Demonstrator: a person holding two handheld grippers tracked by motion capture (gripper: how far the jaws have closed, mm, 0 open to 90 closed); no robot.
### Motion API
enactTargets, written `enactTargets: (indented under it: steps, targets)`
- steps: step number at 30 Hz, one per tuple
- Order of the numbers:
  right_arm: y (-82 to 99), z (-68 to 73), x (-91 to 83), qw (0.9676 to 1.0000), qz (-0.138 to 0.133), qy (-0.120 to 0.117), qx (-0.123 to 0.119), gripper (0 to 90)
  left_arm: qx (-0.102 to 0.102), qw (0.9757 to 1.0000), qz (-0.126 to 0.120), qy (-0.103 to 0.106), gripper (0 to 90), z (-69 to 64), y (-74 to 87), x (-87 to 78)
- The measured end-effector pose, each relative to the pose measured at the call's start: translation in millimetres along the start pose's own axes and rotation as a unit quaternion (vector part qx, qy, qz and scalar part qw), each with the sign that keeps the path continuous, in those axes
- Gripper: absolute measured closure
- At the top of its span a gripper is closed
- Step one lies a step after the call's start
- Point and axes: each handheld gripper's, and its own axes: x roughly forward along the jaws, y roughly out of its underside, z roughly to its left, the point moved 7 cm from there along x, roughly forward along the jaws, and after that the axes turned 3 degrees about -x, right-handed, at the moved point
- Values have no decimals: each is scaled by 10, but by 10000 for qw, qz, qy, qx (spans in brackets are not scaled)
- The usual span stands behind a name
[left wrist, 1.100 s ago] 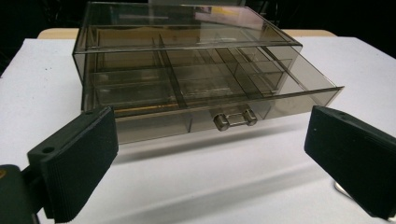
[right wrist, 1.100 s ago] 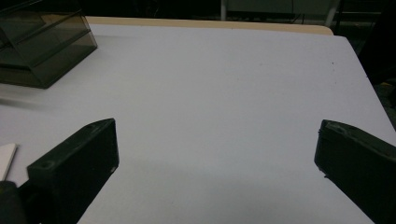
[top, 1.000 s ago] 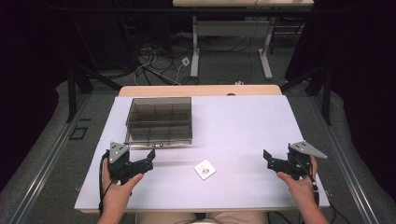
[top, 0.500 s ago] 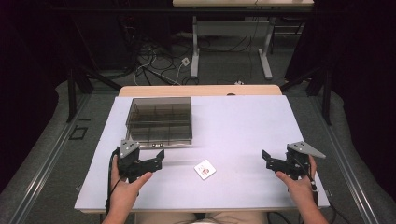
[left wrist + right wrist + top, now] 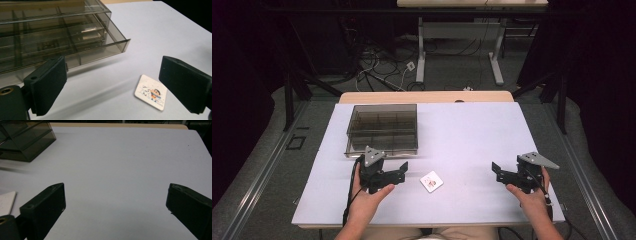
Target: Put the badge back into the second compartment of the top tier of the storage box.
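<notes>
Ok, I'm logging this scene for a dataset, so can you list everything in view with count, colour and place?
table: one, white top, centre of the high view.
organizer box: one, smoky clear plastic with compartments, far left of the table.
card: one, white with a cartoon picture, lying flat near the front edge, between the grippers.
desk: one, pale top on white legs, behind the table.
cables: several, on the floor behind the table.
left hand-held gripper: one, black, open, just left of the card.
right hand-held gripper: one, black, open, front right.

Bright evenly lit table (image 5: 472, 135), dark surroundings, soft shadows, slight blur up close
</notes>
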Motion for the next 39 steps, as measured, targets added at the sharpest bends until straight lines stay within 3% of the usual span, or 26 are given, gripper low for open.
enactTargets:
  steps: [8, 21, 39]
  targets:
    - [-5, 17, 4, 10000, -68, -16, -50, 30, 150, 9997, 143, 104, 86, -132, 20, 106]
    - [29, 40, 13, 9999, 56, -104, -98, 69, 296, 9990, 247, 213, 142, -268, 58, 256]
    - [48, 65, 32, 9997, 58, -188, -112, 81, 652, 9954, 560, 423, 146, -419, 153, 444]
